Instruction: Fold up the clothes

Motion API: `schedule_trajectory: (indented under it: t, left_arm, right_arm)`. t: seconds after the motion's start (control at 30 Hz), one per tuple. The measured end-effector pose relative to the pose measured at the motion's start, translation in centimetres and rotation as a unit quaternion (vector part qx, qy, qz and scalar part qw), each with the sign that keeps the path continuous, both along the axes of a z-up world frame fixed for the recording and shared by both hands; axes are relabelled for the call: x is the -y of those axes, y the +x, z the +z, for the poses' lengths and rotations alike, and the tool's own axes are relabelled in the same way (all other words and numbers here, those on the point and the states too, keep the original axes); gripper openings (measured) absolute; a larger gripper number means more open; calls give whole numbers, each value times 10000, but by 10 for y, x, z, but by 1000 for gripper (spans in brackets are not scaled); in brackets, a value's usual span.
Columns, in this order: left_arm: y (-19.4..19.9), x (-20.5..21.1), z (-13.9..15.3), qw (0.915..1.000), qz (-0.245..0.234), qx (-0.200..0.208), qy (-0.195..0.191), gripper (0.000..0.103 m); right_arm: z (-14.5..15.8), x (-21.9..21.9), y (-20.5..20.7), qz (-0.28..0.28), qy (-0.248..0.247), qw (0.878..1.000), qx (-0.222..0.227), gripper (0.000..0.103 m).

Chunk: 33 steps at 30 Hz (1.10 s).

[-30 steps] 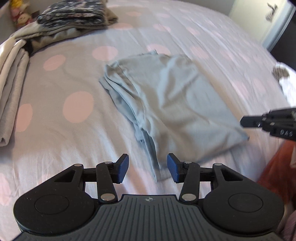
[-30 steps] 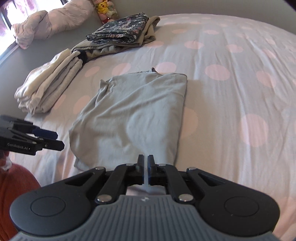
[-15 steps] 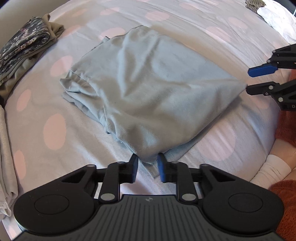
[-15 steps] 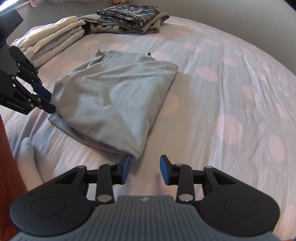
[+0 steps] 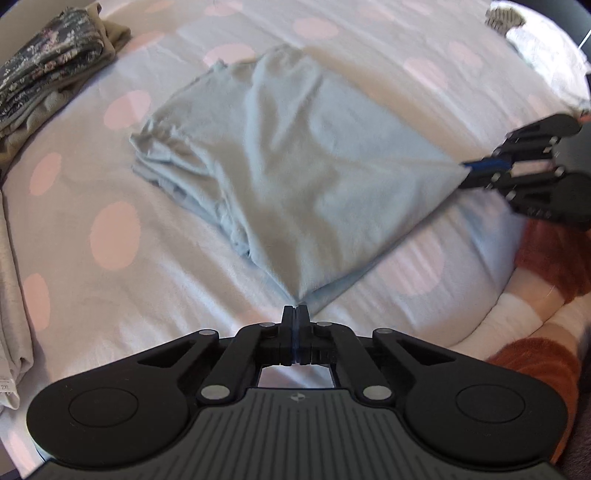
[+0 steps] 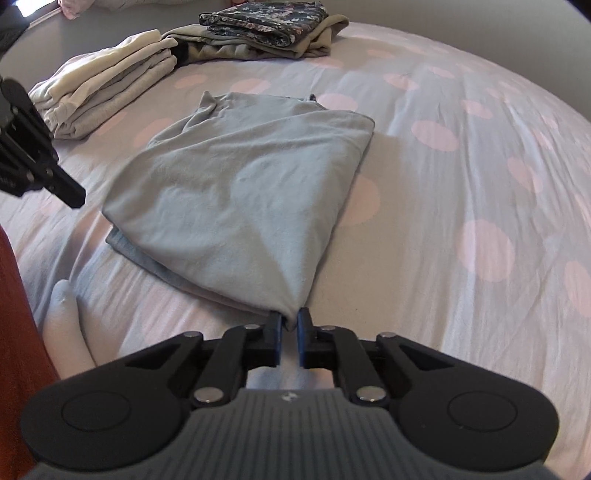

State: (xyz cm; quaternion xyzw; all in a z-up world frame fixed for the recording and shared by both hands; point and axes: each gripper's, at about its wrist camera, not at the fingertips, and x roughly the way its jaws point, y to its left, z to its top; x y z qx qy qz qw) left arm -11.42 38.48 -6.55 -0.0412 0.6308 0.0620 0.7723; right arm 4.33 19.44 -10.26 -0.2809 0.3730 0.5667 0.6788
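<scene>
A pale blue-grey garment (image 5: pixel 295 177) lies partly folded on the dotted bedsheet (image 5: pixel 110 288); it also shows in the right wrist view (image 6: pixel 243 199). My left gripper (image 5: pixel 294 314) is shut on the garment's near left corner. My right gripper (image 6: pixel 290 321) is closed on the garment's near right corner, with a narrow gap between the pads and cloth pinched in it. The right gripper also shows in the left wrist view (image 5: pixel 476 170), at the taut corner. The left gripper shows at the left edge of the right wrist view (image 6: pixel 70 194).
A stack of beige folded clothes (image 6: pixel 103 88) and a dark floral folded pile on olive cloth (image 6: pixel 266 29) lie at the far left of the bed. More fabric lies at the far right corner (image 5: pixel 535 37). The person's rust-coloured sleeve (image 5: pixel 546 258) is at the right.
Both grippers have closed on the garment's near corners: the left from half open to fully shut, the right from open to pinching. The near edge is pulled taut between them.
</scene>
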Motion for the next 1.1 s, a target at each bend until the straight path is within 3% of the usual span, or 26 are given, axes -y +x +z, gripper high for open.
schedule_trajectory:
  t: [0.1,0.2,0.3,0.47,0.57,0.6,0.67,0.77,0.83,1.1]
  left_arm:
    - [-1,1,-13,9997,-71,-227,56,0]
    - [-4,4,-14,9996,-195,-118,174,0]
    - [-8,18,-10,9953,-792,40,552,0]
    - [-7,33,-12,9879,-1277,148,873,14]
    - [-2,38,-18,9834,-1470,114,1057,18]
    - [1,39,-21,9822,-1524,55,1092,18]
    - [4,41,-28,9798,-1637,-20,1145,18]
    - [9,44,-33,9766,-1726,39,1283,15]
    - [11,44,-30,9768,-1685,105,1318,3]
    - [5,31,1,9838,-1578,88,841,1]
  right_arm:
    - [-3,-1,-3,14,-193,9998,67,5]
    - [-6,-1,-2,-39,-285,9996,40,5]
    - [-9,0,-1,-43,-362,9993,16,3]
    - [-7,4,2,-53,-238,9996,-138,3]
    - [-4,8,5,-95,-72,9996,-255,12]
    - [-3,9,5,-87,-29,9996,-267,22]
    - [-1,10,5,-59,46,9996,-288,33]
    - [-2,9,3,-1,40,9996,-284,33]
    - [-3,9,4,7,13,9996,-299,34]
    - [-4,5,3,24,9,9998,-210,37]
